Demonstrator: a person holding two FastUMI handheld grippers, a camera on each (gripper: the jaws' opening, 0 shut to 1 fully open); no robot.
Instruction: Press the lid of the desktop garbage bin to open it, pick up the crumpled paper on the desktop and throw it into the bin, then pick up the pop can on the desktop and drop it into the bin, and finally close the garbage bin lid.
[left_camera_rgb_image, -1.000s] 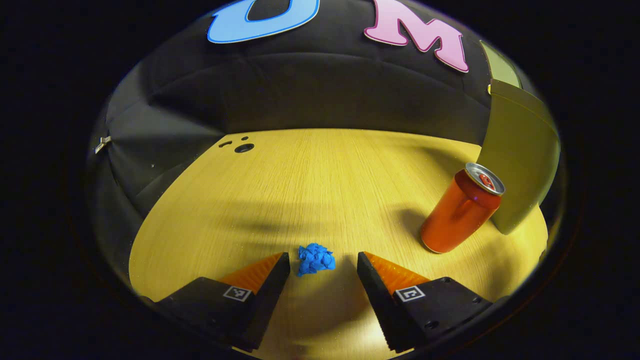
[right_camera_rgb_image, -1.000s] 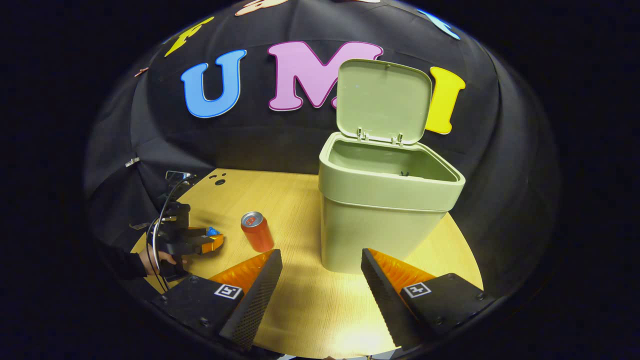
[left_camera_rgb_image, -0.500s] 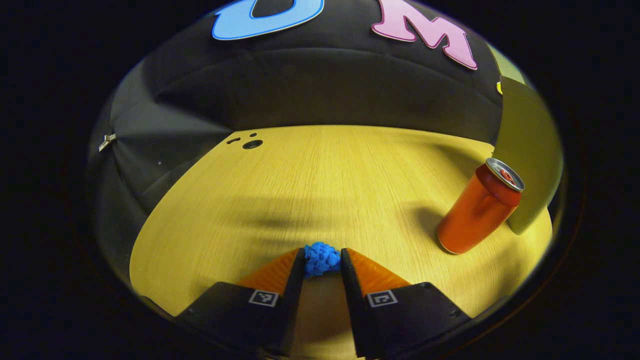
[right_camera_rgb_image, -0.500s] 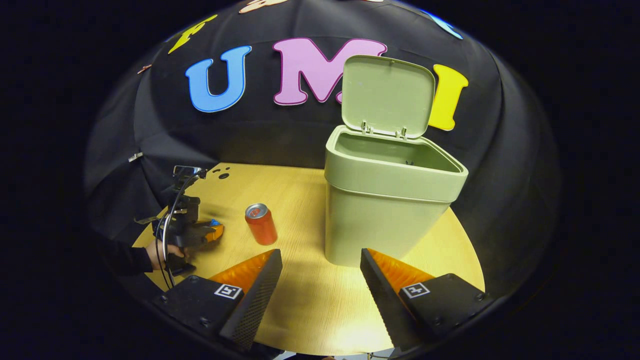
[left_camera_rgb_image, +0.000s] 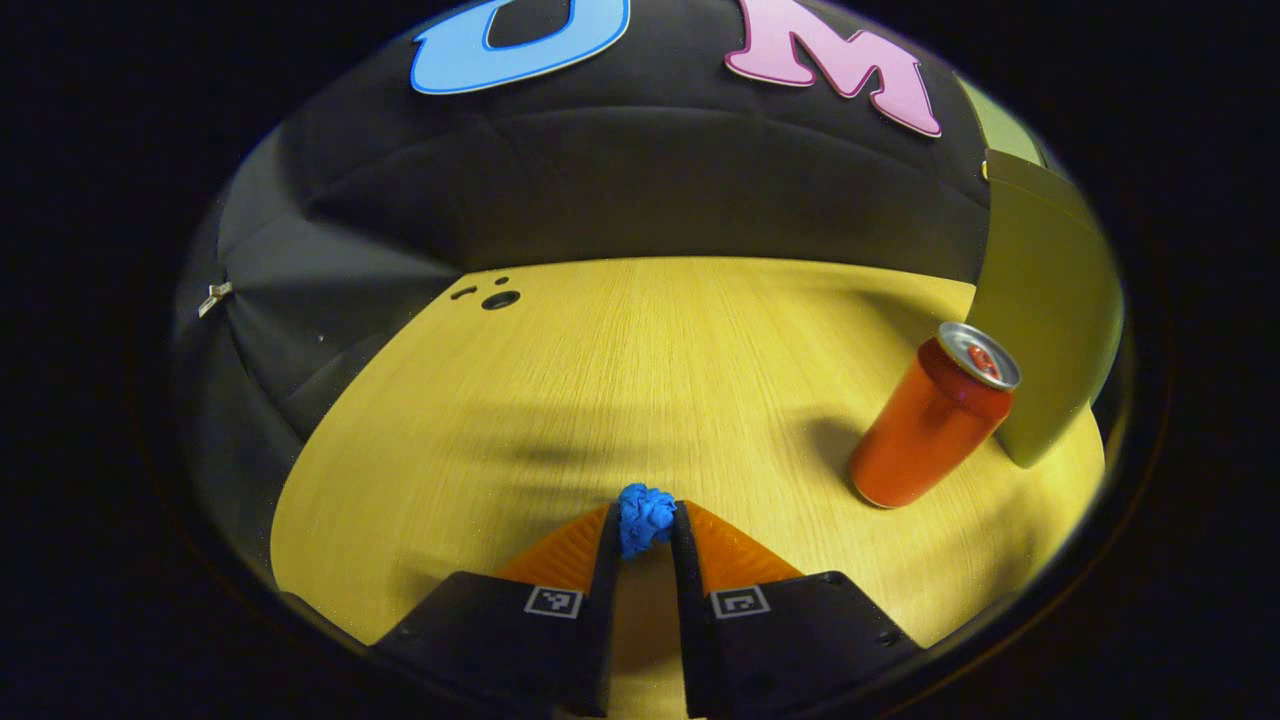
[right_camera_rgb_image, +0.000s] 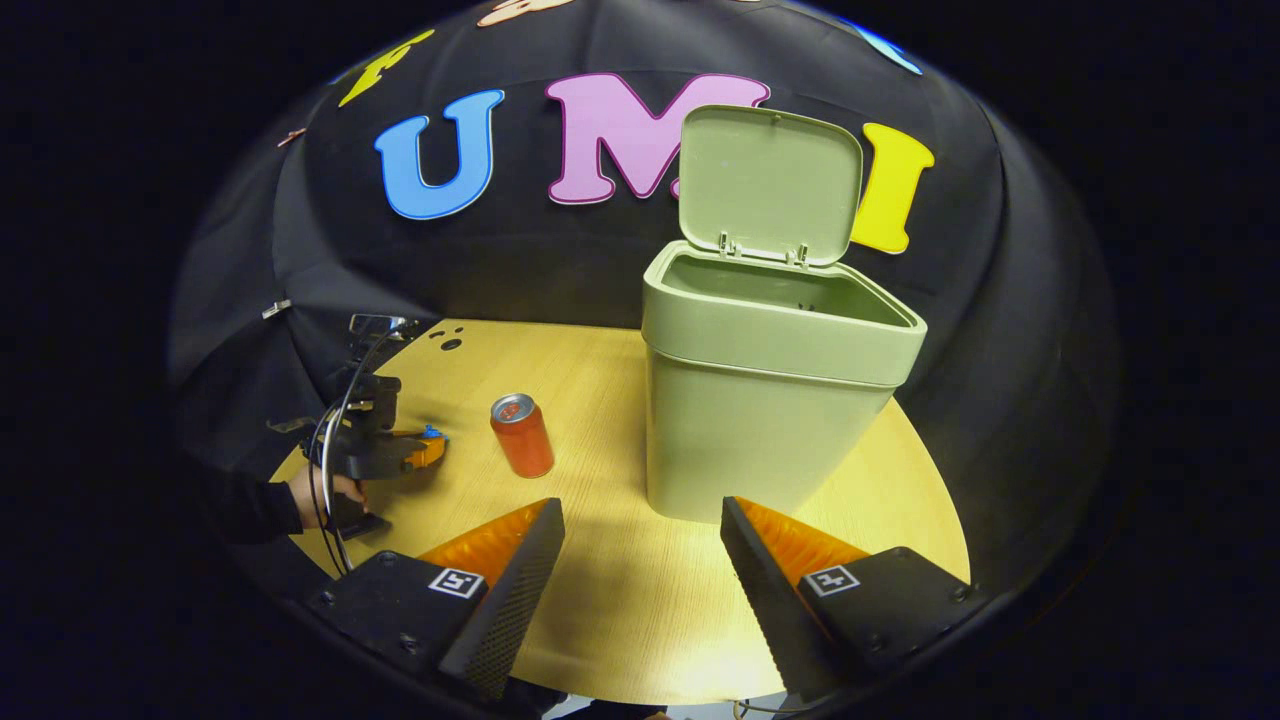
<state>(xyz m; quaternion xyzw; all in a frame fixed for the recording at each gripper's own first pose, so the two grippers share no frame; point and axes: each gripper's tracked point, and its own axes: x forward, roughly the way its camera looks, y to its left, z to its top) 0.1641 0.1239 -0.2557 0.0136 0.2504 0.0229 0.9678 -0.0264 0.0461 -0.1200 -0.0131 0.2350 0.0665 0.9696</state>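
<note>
We clamp the left gripper on the crumpled paper for the open bin, keeping the right gripper spread wide, empty.

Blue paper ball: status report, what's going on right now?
Left gripper shut on crumpled paper. Right gripper open, idle. Bin lid up; pop can stands between.

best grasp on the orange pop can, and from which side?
Probably mid-body of the upright orange metal pop can, fingers on opposite sides of the cylinder. Come in level from the open tabletop side with the open right claw; the green plastic bin stands on its other side.
</note>
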